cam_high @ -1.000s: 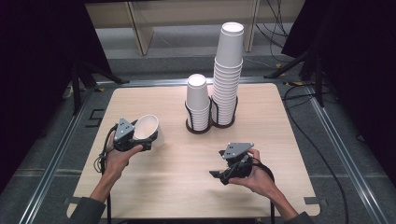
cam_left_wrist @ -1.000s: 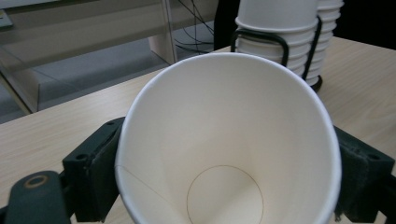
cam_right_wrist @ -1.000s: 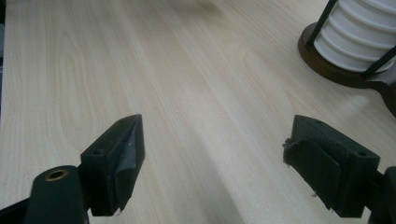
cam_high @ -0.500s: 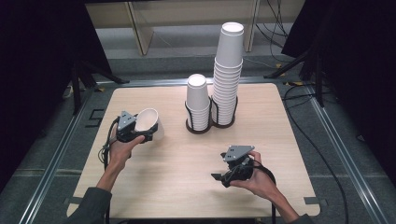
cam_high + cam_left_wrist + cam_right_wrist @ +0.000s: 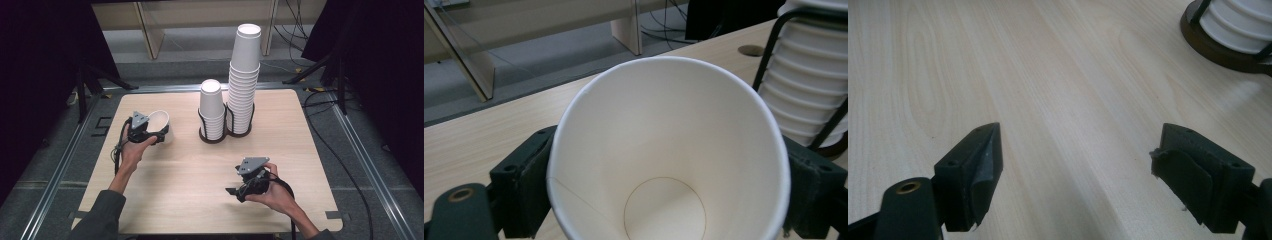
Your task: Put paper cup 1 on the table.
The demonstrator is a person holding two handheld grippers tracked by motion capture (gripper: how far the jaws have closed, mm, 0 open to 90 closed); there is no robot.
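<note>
We gripped the paper cup point(image 5: 669, 150) between our left gripper's point(image 5: 145, 131) fingers at the worktop's point(image 5: 190, 190) left side; our right gripper's point(image 5: 1075, 175) fingers stood apart, holding nothing.

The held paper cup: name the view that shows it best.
The left gripper view: the paper cup sits close up, mouth toward the camera, inside and bottom seam plain, black jaws pressed on both sides. The high view shows it small, tilted in the left gripper, near the table's left edge.
</note>
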